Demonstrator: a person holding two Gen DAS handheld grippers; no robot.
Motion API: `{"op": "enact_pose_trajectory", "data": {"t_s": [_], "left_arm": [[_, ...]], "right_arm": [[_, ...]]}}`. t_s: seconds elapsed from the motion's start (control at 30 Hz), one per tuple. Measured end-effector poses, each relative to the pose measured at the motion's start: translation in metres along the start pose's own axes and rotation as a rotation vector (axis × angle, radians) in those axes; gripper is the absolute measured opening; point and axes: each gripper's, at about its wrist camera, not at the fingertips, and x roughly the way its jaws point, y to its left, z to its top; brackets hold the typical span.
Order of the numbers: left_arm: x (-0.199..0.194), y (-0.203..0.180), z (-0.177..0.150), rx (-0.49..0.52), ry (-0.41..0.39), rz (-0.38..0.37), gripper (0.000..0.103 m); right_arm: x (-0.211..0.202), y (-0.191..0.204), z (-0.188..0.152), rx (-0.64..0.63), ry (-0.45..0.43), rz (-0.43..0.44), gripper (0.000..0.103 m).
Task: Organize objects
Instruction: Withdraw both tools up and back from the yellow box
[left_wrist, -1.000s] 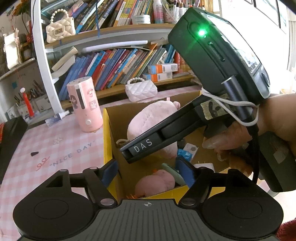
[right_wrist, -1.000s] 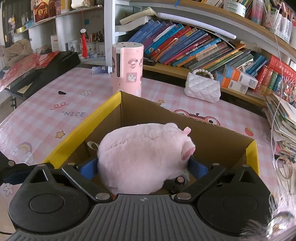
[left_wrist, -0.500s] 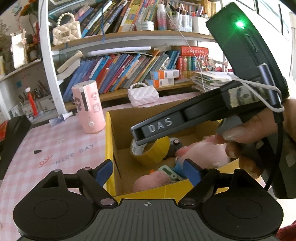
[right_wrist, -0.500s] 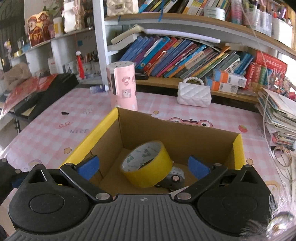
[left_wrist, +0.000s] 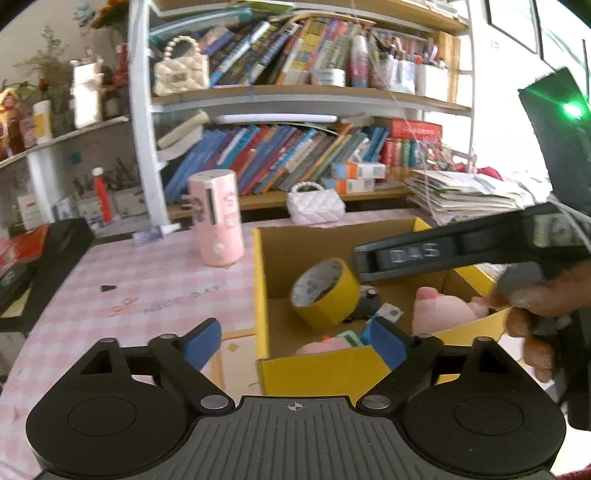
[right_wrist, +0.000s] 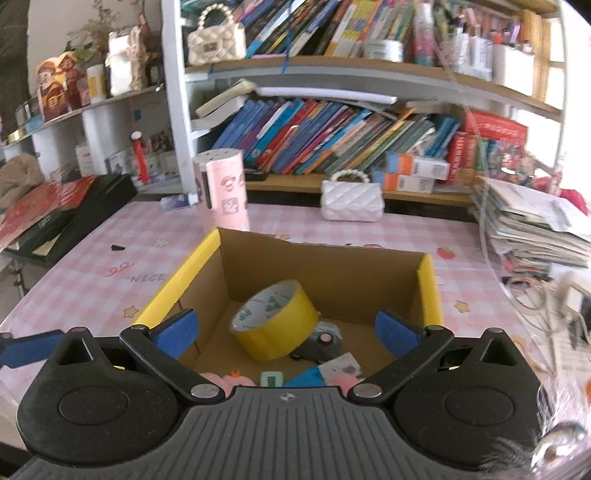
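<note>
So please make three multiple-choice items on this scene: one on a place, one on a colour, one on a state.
1. Where is the tape roll?
A. on the shelf
B. inside the box
C. on the pink cloth beside the box

2. What colour are the pads of the fingers on the right gripper?
A. blue
B. red
C. green

3. How is the right gripper?
A. shut on the tape roll
B. shut on the white purse
C. open, holding nothing

Answers:
1. B: the roll leans on the floor of the box, near the far wall.
2. A: both pads show blue against the black arms.
3. C: the fingers stand wide apart over the box, and nothing touches them.
</note>
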Motion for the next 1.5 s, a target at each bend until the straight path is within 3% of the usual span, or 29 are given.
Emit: {"op": "enact_pose_trajectory", "data": {"t_s": [0.33,0.63,1.03,1.5], "left_arm": [[-0.031,0.038,-0.017,-0.06,0.016,0.097,0.092],[-0.057,0.067,-0.035,-0.091,0.03,0.159,0.098],[-0.08,0.085,-0.058,-0.09,0.068,0.145,0.099],[-0.096,0.091,-0.084,-0.072,0.131,0.133,0.1]], "right_arm": [[-0.041,0.026,-0.031,0.073,-0.004,-0.093,0.103],[-0.063,0.069,-0.065,0.078,0.033,-0.11,0.103],[-0.082,0.11,-0.092,0.074,0.065,-0.139,0.103],[-0.097,0.131,-0.123,0.1,0.109,-0.176,0.103]]}}
